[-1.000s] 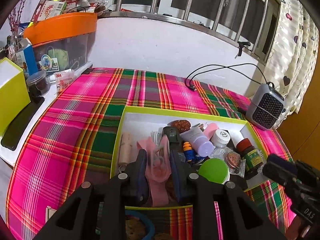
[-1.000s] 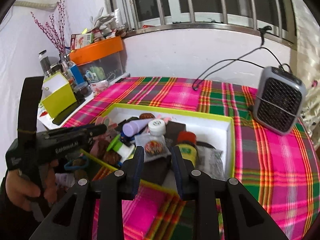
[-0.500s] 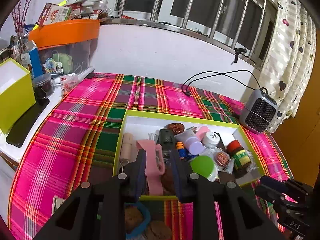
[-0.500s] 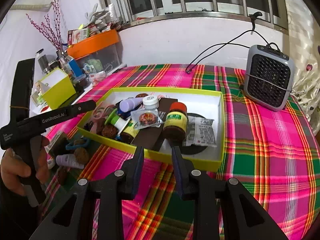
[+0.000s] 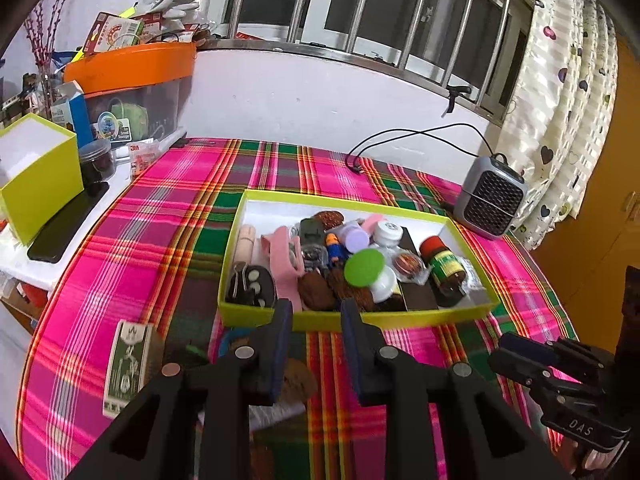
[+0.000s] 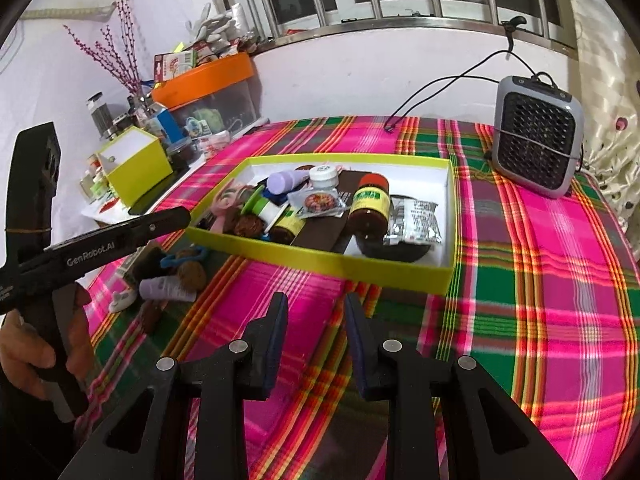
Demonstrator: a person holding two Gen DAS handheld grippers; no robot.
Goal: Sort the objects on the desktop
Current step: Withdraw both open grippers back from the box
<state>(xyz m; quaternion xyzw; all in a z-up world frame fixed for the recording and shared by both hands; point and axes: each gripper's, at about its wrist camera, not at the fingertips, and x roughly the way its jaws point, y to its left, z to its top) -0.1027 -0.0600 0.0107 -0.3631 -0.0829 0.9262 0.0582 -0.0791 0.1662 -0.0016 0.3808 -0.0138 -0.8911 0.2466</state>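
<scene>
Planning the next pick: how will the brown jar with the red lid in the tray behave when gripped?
The brown jar looks rigid and glassy, so probably slippery and breakable. It lies tilted on other items in the tray, so it may roll once nudged.

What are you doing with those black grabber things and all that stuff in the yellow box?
A person is sorting little desk things with a claw in each hand. Right now both the left claw and the right claw are open and empty, hovering over the plaid tablecloth just in front of the yellow-green box. The box holds bottles, jars and packets. A few things, like a small purple tube, lie outside it on the cloth.
</scene>
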